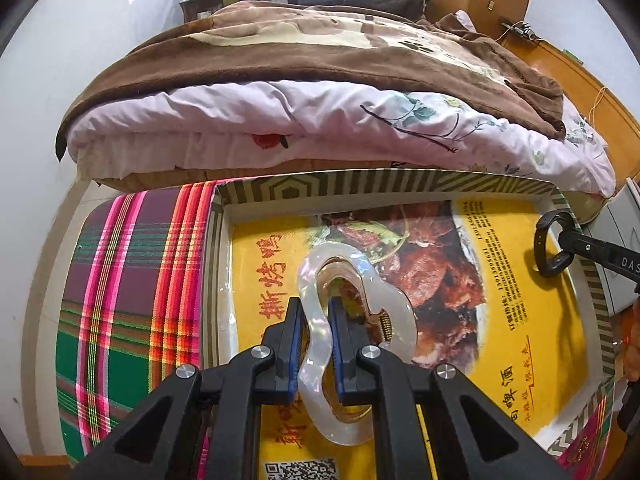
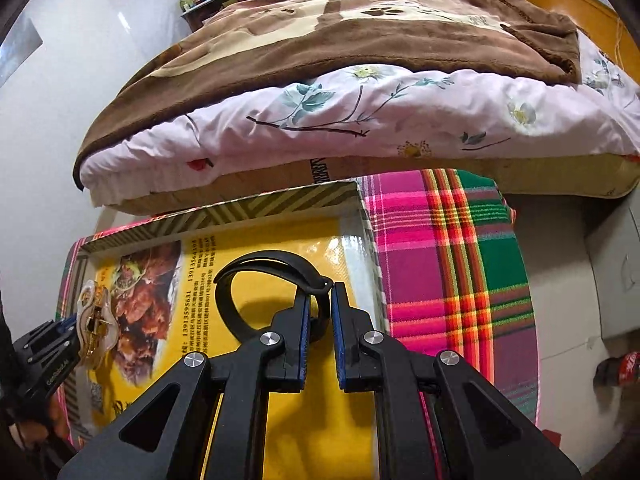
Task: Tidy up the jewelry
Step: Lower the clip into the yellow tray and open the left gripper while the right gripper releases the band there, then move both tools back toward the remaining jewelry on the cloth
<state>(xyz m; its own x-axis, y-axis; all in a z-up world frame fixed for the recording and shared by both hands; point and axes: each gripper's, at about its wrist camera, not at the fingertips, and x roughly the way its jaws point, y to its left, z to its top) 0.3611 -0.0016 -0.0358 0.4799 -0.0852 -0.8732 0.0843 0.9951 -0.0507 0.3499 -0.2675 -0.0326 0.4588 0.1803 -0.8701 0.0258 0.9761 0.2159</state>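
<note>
My left gripper is shut on a pearly translucent hair clip with a gold spring, held just above the shallow box lined with a yellow food flyer. The clip also shows in the right wrist view, at the box's left side. My right gripper is shut on a black ring-shaped hair clip, held over the box's right part. In the left wrist view the black clip hangs from the right gripper near the box's right wall.
The box rests on a plaid cloth covering a low round stand. A bed with a pink floral quilt and brown blanket stands right behind. A grey cabinet stands at the right.
</note>
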